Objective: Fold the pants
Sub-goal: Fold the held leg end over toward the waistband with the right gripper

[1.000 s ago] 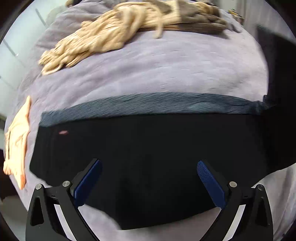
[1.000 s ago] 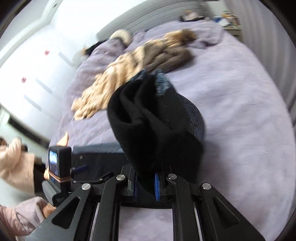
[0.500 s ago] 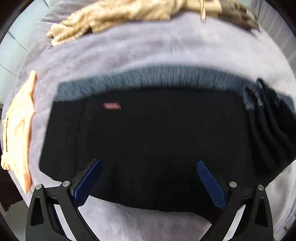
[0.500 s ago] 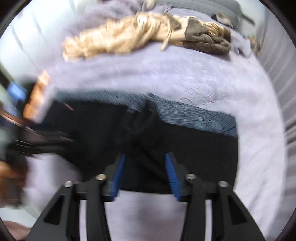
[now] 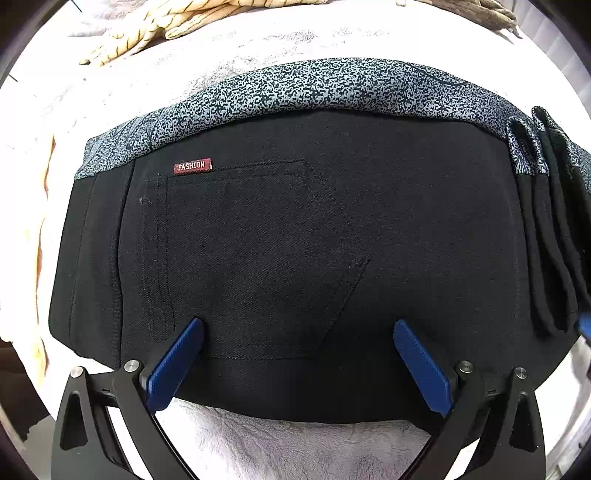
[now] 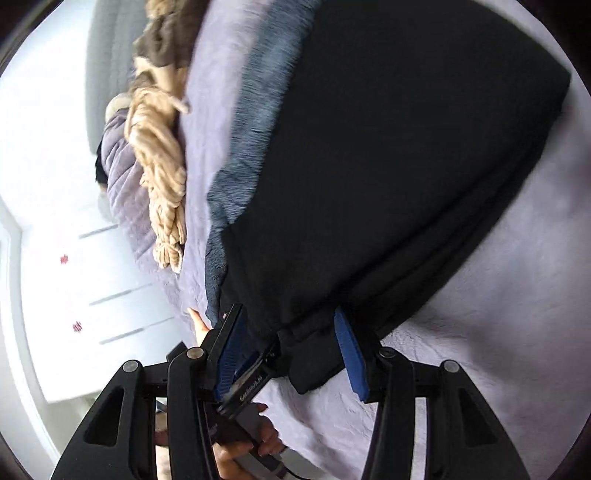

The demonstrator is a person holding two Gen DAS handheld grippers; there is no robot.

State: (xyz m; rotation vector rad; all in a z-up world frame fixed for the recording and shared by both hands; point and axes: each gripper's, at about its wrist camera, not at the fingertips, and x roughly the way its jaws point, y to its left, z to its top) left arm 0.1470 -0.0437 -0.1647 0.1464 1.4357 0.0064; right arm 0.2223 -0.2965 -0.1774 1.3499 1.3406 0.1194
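Both tongs (image 5: pixel 297 354) (image 6: pixel 291 345) spread over folded pants (image 5: pixel 288 258).

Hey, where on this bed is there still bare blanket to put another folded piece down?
Free patches: the strip of blanket between the black pants' near edge and the left claw, and the band beyond the speckled waistband, before the tan knit heap. Crowded: the far end under that heap, and the pants' right side, with its stacked folds.
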